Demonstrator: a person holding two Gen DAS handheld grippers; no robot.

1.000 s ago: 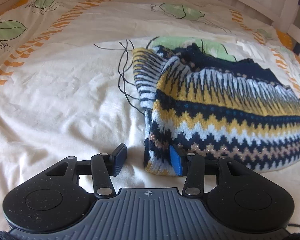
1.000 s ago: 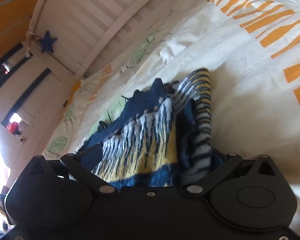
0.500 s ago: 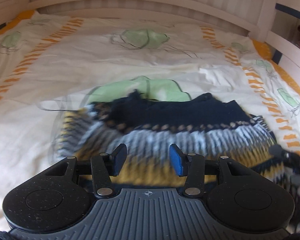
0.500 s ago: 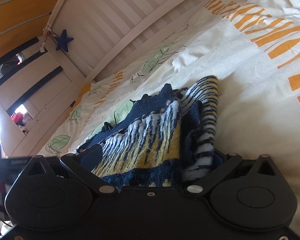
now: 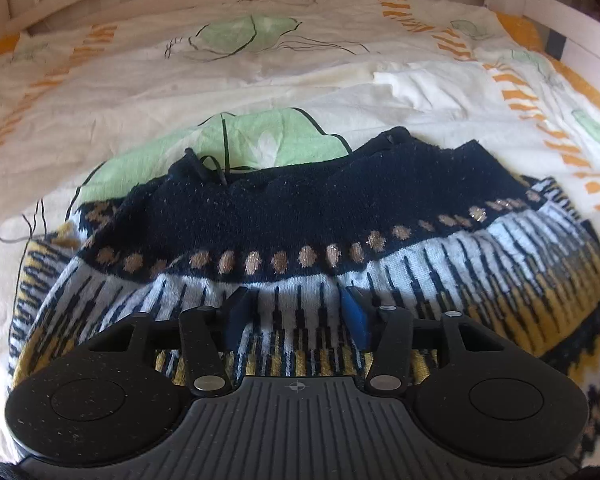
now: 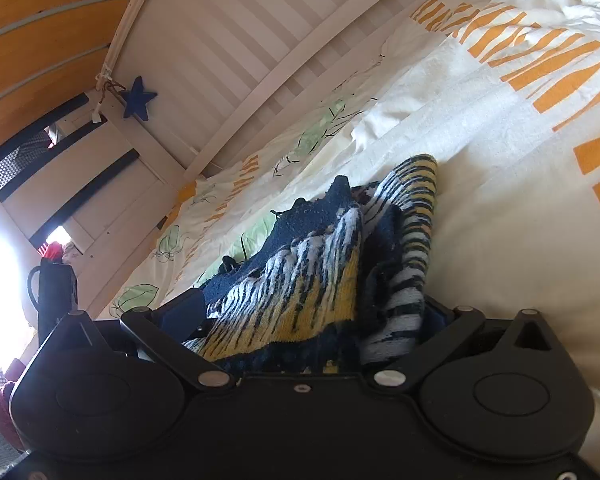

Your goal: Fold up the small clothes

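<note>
Our left gripper (image 5: 298,312) is opening above the navy, yellow and white patterned knit sweater (image 5: 300,216); our right gripper (image 6: 316,320) clamps its bunched edge.

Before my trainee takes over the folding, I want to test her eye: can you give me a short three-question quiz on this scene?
1. True or false: the right hand-held gripper has the sweater bunched between its fingers.
2. The star on the bed frame is: A red, B blue, C yellow?
3. What lies under the sweater?

Key: 1 true; 2 B; 3 the duvet.
</note>
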